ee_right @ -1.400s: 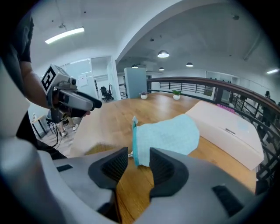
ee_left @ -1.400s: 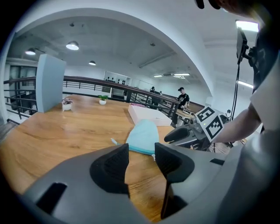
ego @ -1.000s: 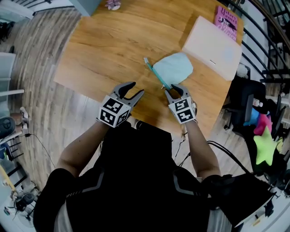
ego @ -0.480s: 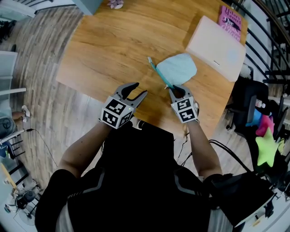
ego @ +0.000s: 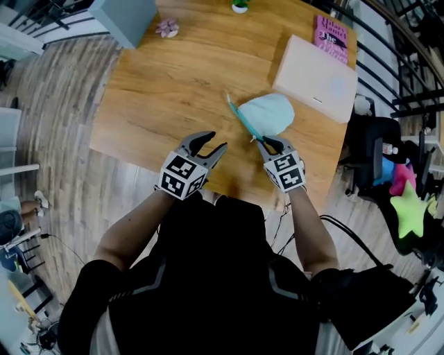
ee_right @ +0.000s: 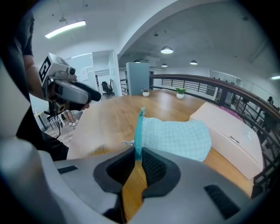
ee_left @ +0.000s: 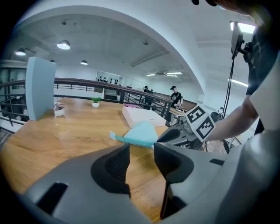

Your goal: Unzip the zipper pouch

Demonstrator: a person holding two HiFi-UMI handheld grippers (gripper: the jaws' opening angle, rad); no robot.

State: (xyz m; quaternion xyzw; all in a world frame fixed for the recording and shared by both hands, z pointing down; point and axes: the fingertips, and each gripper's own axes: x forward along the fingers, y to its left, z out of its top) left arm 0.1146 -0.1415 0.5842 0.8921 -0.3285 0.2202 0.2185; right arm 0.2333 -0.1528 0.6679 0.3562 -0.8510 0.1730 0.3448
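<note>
Wood table (ego: 166,76) w/ teal pouch (ego: 270,114), pale box (ego: 316,69), pink book (ego: 333,31), sm plant (ego: 240,5)

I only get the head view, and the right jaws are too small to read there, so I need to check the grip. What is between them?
Observer: In the right gripper view, the right gripper has its jaws closing on the teal zipper band at the near end of the zipper pouch. The band runs in between the pads.
Operator: And the pull?
Observer: A small pale tab, seemingly the pull, sticks out to the left of the band just outside the jaws. It is not gripped.
Operator: The left side?
Observer: The left gripper has its jaws apart, with only bare table showing between them.
</note>
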